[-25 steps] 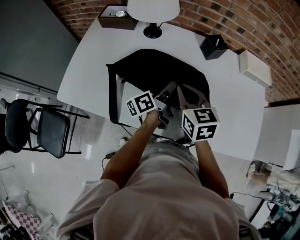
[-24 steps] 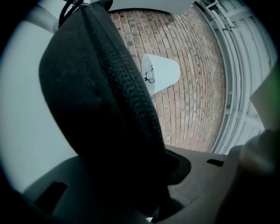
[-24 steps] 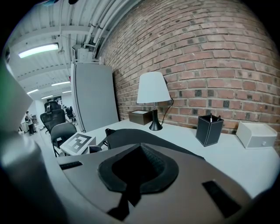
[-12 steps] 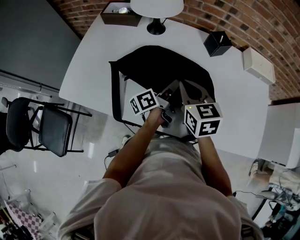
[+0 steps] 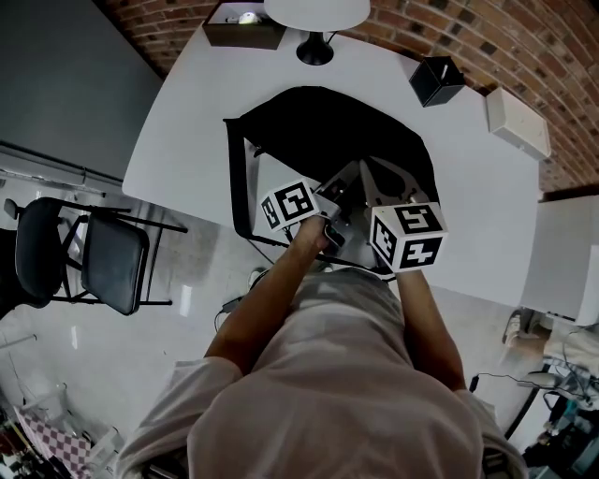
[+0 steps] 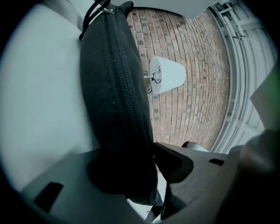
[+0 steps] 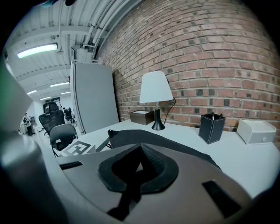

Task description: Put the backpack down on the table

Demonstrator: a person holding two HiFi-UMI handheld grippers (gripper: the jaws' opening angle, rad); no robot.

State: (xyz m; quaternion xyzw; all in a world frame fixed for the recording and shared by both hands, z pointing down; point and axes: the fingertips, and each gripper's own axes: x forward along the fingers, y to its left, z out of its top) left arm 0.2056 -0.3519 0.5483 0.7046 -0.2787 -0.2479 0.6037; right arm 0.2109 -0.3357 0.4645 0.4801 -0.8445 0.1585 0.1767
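The black backpack [image 5: 318, 131] lies flat on the white table [image 5: 187, 122]. My left gripper [image 5: 342, 178] is at the backpack's near edge and points level. In the left gripper view the zipped edge of the backpack [image 6: 113, 87] stands between the jaws of my left gripper [image 6: 127, 151], which are opening and no longer squeeze it. My right gripper [image 5: 370, 173] sits just to the right, tilted down onto the backpack. In the right gripper view the pads of my right gripper [image 7: 138, 164] are together, with a black strap running out from between them over the backpack [image 7: 148, 138].
At the table's far edge stand a white lamp [image 5: 315, 51], a brown box [image 5: 245, 26], a black pen holder [image 5: 436, 80] and a white box [image 5: 515, 122]. A black chair [image 5: 84, 262] is on the floor to the left. A white cabinet [image 5: 566, 262] is on the right.
The left gripper has shifted slightly along the backpack's near edge. The backpack and the right gripper have stayed where they were.
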